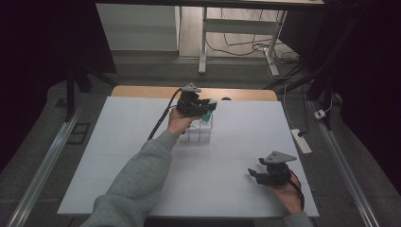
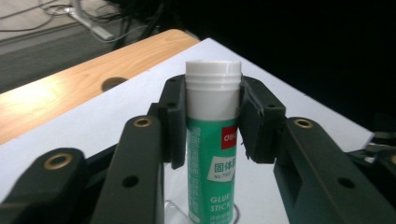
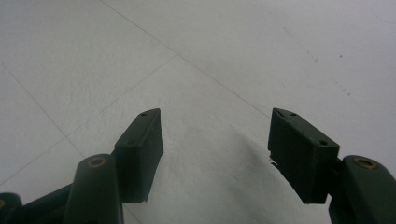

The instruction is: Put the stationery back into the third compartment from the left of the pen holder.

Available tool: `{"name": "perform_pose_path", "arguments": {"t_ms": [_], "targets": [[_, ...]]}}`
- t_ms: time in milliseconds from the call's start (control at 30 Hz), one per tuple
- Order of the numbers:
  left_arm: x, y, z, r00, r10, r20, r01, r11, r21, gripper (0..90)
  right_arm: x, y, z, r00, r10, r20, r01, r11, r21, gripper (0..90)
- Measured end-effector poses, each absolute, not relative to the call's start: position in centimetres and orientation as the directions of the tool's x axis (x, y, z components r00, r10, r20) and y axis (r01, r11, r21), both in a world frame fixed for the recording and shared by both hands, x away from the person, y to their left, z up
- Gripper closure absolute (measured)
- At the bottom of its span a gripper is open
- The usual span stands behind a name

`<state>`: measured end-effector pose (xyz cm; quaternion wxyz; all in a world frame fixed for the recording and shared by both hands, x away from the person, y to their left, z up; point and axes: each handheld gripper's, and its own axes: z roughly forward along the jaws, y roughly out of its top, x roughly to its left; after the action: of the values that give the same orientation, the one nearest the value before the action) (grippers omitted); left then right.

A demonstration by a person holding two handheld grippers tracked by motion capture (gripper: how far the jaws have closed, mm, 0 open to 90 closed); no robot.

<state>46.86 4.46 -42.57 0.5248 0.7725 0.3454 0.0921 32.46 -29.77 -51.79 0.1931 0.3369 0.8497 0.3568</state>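
The left tool (image 2: 212,128) brackets an upright green glue stick (image 2: 213,154), labelled "deli" and "GLUE STICK", in a clear holder (image 1: 201,128) on the worktop (image 1: 142,142); whether its pads grip, I cannot tell. The right tool (image 3: 215,140) rests wide, empty.

The high view looks forward and down from above the person's side of the bench (image 1: 142,156), far enough back to take in the whole white top and the floor beyond it. The left gripper view rides close behind a glue stick (image 2: 212,140) (near enough to read its label), facing the bench's far wooden edge, which the high view shares. The right gripper view looks steeply down, very near the white bench surface (image 3: 210,56).
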Motion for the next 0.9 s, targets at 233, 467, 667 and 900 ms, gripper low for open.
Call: {"name": "perform_pose_path", "arguments": {"t_ms": [233, 467, 667, 900], "targets": [[46.8, 5.7, -42.6, 0.757, 0.604, -0.248, 0.454, -0.214, 0.865, 42.5, 32.4, -29.8, -51.8, -0.696, 0.713, -0.089, 0.436, 0.518, 0.736, 35.0], [46.1, 6.8, -43.3, 0.772, 0.596, -0.22, 0.445, -0.26, 0.857, 41.6, 32.4, -29.8, -51.8, -0.697, 0.712, -0.093, 0.434, 0.521, 0.735, 35.0], [45.3, 8.1, -43.8, 0.782, 0.579, -0.229, 0.444, -0.261, 0.857, 41.6, 32.5, -29.8, -51.8, -0.696, 0.712, -0.091, 0.436, 0.52, 0.734, 35.0], [43.5, 9.8, -44.3, 0.784, 0.591, -0.187, 0.423, -0.289, 0.859, 41.4, 32.4, -29.8, -51.8, -0.693, 0.715, -0.094, 0.437, 0.519, 0.734, 35.0]]}}
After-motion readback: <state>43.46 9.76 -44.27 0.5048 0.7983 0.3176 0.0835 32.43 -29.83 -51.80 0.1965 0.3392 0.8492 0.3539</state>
